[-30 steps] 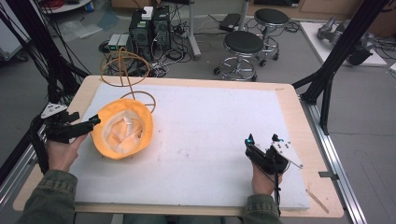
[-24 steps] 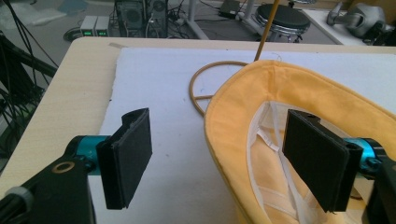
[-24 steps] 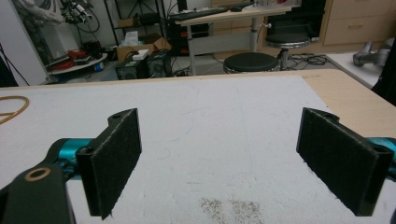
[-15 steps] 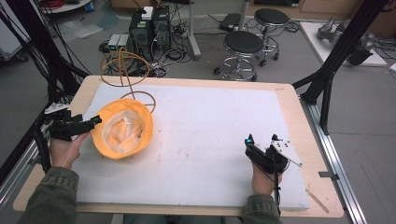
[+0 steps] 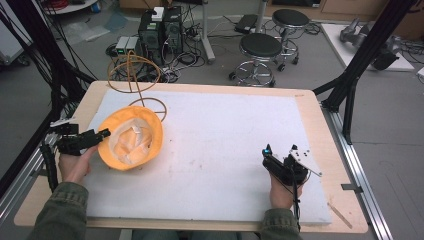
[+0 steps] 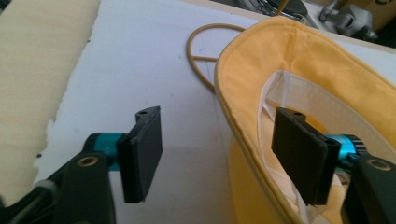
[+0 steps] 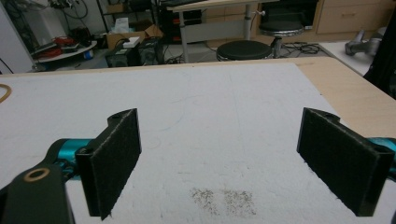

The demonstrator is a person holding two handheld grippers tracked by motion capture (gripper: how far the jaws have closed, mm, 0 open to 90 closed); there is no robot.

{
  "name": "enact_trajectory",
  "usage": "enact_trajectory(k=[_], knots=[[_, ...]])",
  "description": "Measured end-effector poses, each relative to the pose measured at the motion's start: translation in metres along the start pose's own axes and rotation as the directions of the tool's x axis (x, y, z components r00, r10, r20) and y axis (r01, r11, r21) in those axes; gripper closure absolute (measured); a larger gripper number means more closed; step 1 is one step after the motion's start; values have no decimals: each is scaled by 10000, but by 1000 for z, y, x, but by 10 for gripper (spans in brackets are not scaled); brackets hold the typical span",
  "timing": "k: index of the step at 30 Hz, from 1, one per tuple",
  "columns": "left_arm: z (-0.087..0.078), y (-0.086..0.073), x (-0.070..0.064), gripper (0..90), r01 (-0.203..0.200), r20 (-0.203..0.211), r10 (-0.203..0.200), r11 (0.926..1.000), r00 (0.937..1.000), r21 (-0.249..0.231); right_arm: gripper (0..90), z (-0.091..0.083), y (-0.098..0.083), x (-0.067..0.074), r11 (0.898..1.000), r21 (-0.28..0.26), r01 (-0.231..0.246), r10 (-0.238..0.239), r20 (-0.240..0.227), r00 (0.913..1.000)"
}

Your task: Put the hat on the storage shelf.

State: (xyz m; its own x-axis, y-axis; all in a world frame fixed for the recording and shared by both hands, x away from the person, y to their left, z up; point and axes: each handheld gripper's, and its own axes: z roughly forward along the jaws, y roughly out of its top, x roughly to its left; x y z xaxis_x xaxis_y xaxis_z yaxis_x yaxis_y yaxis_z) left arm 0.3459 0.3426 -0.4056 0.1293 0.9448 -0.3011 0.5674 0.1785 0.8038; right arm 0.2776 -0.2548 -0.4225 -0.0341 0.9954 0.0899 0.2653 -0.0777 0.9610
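Observation:
A yellow bucket hat (image 5: 131, 142) lies upside down on the left part of the white foam board (image 5: 225, 135), its pale lining facing up. My left gripper (image 5: 102, 134) is at the hat's left brim. In the left gripper view the hat's brim (image 6: 243, 74) runs between the open jaws of my left gripper (image 6: 219, 140): one jaw is outside over the board, the other inside the hat. Neither pad presses the cloth. My right gripper (image 5: 267, 152) rests near the board's front right, open and apart from the hat. In its own view my right gripper (image 7: 219, 158) has bare board between its jaws.
An orange cable loop (image 5: 150, 107) lies on the board just behind the hat and rises over the table's far edge; it also shows as a loop (image 6: 201, 51) beside the brim. Black frame posts (image 5: 350, 80) stand at both sides. Stools (image 5: 260, 47) and computers are on the floor beyond.
The left gripper has shifted slightly at the hat's left brim and stays open. The hat and the right gripper have hardly moved.

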Motion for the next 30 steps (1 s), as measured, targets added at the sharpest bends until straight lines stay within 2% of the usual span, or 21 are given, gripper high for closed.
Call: enact_trajectory(k=[1, 3, 5, 8, 9, 10, 11, 12, 14, 16, 21, 30], knots=[[-1, -1, 2, 365, 193, 147, -191, 9998, 9997, -90, 126, 0, 0, 0, 10000, 0, 0, 0, 0, 10000], [-3, -2, 7, 424, 483, 491, -473, 9986, 9977, -208, 126, 0, 0, 0, 10000, 5, 5, -5, 25, 10000], [-5, -3, 8, 474, 574, 627, -561, 9982, 9965, -189, 127, 0, 0, 0, 10000, 51, 26, -26, 35, 10000], [-4, -4, 7, 662, 615, 855, -617, 9981, 9944, 47, 127, 0, 0, 1, 10000, 34, 63, -63, 42, 10000], [-4, -4, 7, 770, 673, 897, -680, 9977, 9936, 104, 127, 0, 0, 1, 9999, 4, 103, -103, 15, 9999], [-4, -4, 7, 770, 755, 955, -760, 9971, 9925, 86, 127, 0, 0, 1, 9999, 4, 103, -103, 15, 9999], [-4, -4, 8, 834, 881, 1088, -884, 9961, 9901, 72, 127, 0, 0, 1, 10000, 8, 88, -88, 18, 10000], [-4, -4, 8, 834, 1052, 1282, -1047, 9945, 9862, 33, 127, 0, 0, 1, 10000, 8, 88, -88, 18, 10000], [-4, -5, 9, 860, 1118, 1499, -1110, 9937, 9824, 29, 127, 0, 0, 1, 9999, 5, 100, -100, 39, 9999], [-5, -5, 8, 864, 962, 1366, -947, 9953, 9861, -48, 127, 0, 0, 0, 10000, 31, 81, -81, 32, 10000], [-6, -6, 8, 865, 923, 1382, -892, 9956, 9864, -156, 128, 0, 0, 1, 10000, -1, 98, -98, 16, 10000], [-13, -8, 2, 864, 202, 1307, -91, 9963, 9914, -834, 128, 0, 0, 0, 9999, -1, 127, -127, 67, 9999]])
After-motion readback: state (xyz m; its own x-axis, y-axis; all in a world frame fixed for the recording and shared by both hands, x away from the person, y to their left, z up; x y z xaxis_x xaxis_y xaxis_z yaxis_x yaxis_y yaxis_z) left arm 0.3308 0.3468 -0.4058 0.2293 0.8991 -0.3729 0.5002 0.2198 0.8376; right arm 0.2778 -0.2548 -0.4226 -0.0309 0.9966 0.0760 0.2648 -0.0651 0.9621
